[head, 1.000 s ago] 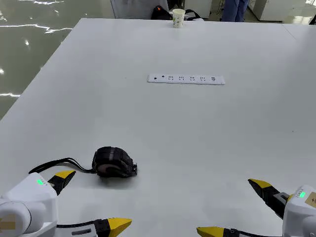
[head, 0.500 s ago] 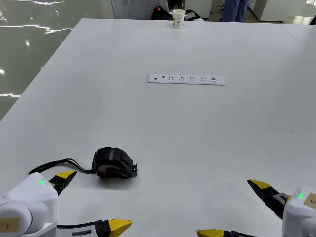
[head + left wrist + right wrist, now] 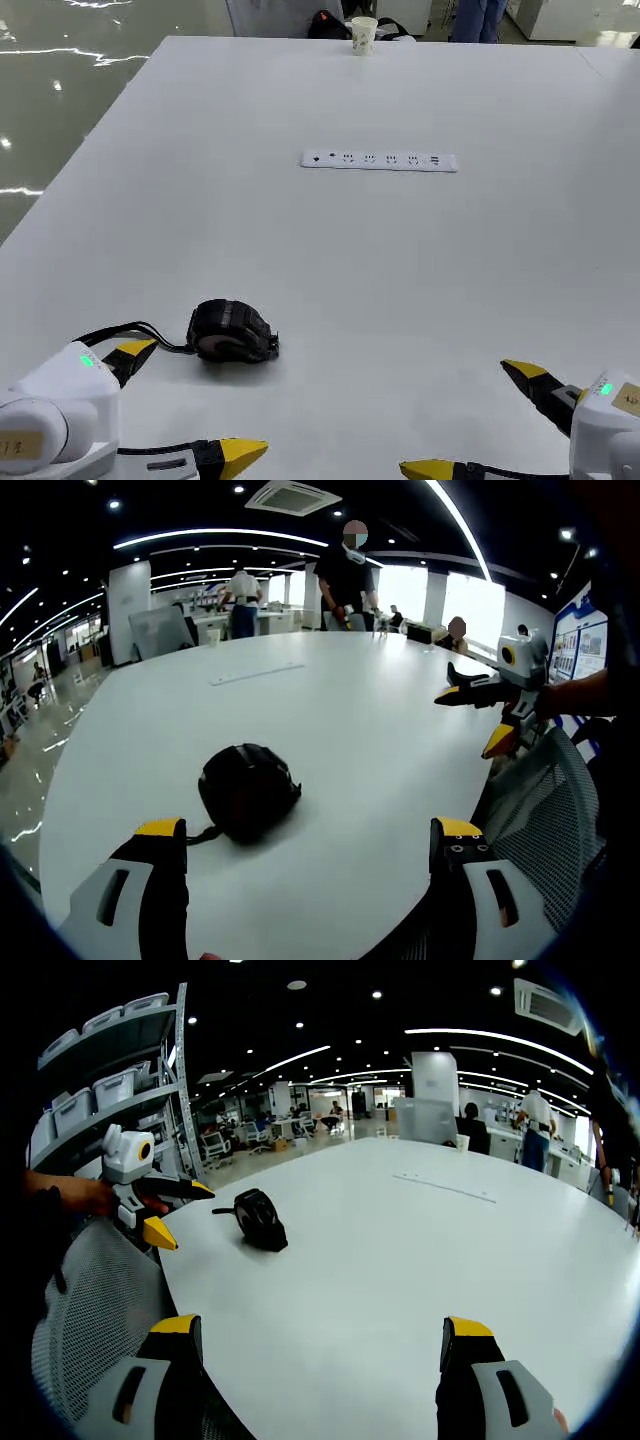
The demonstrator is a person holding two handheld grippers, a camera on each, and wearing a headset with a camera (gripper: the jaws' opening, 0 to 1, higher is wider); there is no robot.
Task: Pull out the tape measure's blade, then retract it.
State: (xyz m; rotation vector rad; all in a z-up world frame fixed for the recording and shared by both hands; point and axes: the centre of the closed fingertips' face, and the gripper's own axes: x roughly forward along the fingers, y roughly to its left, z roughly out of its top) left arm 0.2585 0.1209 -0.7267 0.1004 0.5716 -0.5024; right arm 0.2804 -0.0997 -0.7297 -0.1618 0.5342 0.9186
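Note:
A black tape measure (image 3: pixel 231 331) with a black wrist strap (image 3: pixel 125 331) lies on the white table (image 3: pixel 400 260) near its front left. The blade stays inside the case. My left gripper (image 3: pixel 186 400) stands open just left of and in front of the case, with nothing between its yellow-tipped fingers (image 3: pixel 240 455). In the left gripper view the tape measure (image 3: pixel 247 789) rests a short way ahead of the left gripper (image 3: pixel 305 840). My right gripper (image 3: pixel 470 420) is open at the front right, far from the case. In the right gripper view the tape measure (image 3: pixel 259 1219) lies off to the left.
A white power strip (image 3: pixel 379 160) lies across the middle of the table. A paper cup (image 3: pixel 363 35) stands at the far edge. A mesh chair back (image 3: pixel 540 820) sits close behind the table's near edge. People stand at the far end of the room.
The head camera shifted slightly. Both grippers stay open and almost still; the tape measure has not moved.

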